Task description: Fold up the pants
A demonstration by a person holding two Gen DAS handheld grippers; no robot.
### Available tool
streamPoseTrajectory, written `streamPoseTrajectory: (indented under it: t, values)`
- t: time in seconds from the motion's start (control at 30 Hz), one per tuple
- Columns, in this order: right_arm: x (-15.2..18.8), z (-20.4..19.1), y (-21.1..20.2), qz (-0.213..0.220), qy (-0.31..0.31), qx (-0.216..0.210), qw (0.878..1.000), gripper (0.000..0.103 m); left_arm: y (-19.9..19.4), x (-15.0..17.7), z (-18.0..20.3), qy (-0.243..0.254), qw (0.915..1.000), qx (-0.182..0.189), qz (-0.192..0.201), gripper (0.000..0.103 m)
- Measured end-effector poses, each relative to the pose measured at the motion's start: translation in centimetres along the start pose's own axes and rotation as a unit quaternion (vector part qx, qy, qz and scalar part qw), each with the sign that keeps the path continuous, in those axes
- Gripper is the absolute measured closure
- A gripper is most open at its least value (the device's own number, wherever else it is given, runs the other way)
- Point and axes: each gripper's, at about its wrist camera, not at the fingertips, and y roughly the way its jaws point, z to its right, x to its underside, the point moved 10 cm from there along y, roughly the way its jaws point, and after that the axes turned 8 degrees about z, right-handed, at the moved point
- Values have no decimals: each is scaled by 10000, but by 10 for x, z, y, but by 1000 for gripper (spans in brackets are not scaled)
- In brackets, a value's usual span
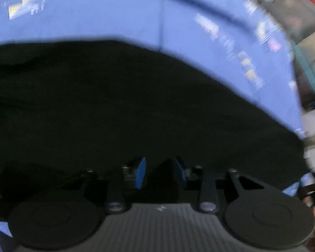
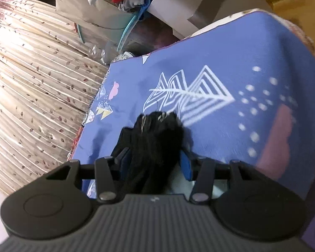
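Note:
The black pants point(image 1: 115, 105) lie spread over a blue patterned bed sheet point(image 1: 94, 16) and fill most of the blurred left wrist view. My left gripper point(image 1: 160, 168) points down at them, its blue pads point(image 1: 141, 172) a little apart. Everything between the pads is dark, so a grip cannot be made out. In the right wrist view a thick bunch of the black pants point(image 2: 157, 130) fills the gap between the fingers of my right gripper point(image 2: 153, 153), which is shut on it. The bunch sticks out past the fingertips above the blue sheet point(image 2: 220, 52).
A pleated leaf-print curtain point(image 2: 31, 84) hangs along the left of the bed. Past the bed's far edge stand a teal tub point(image 2: 124, 31) and a cardboard box point(image 2: 178, 4) heaped with clothes. Blurred clutter point(image 1: 300, 21) lines the sheet's right edge.

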Motion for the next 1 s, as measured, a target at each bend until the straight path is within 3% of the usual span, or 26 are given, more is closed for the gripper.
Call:
streamPoseTrajectory:
  t: [0.13, 0.2, 0.27, 0.37, 0.47, 0.57, 0.67, 0.73, 0.83, 0.9, 0.93, 0.97, 1.0]
  values:
    - [-7, -4, -1, -12, -376, 34, 9993, 51, 2, -1, -6, -123, 9999, -40, 73, 85]
    - [-3, -10, 6, -193, -664, 114, 9975, 74, 1, -1, -12, -319, 9995, -21, 37, 90]
    - [-2, -18, 4, -218, -729, 123, 9970, 81, -2, -2, -16, -443, 9990, 9, 46, 92]
    - [2, -54, -9, -165, -1052, -256, 9940, 82, -15, -4, -21, -502, 9985, 42, 191, 91]
    - [24, -110, -23, -384, -1682, -765, 9820, 82, -23, -20, -25, -629, 9970, 188, 404, 91]
    - [75, -166, -37, -892, -2523, -1382, 9536, 82, -40, -27, -33, -790, 9942, 402, 615, 91]
    - [149, -198, -47, -1584, -3401, -1783, 9097, 82, -61, -30, -43, -800, 9922, 536, 793, 91]
    - [198, -202, -47, -2046, -3900, -1824, 8791, 82, -69, -26, -51, -784, 9917, 570, 846, 91]
    - [261, -189, -41, -2597, -4540, -1548, 8381, 81, -74, -14, -65, -828, 9916, 547, 834, 91]
    - [295, -169, -35, -3028, -4836, -1264, 8114, 73, -83, -9, -75, -926, 9907, 579, 816, 91]
    - [300, -168, -36, -2937, -4977, -1280, 8060, 68, -88, -8, -80, -971, 9899, 608, 830, 91]
    - [304, -172, -43, -2915, -5111, -1390, 7966, 49, -90, -7, -82, -991, 9892, 637, 874, 89]
    - [309, -176, -49, -3104, -5200, -1490, 7817, 37, -97, -7, -88, -999, 9881, 662, 961, 88]
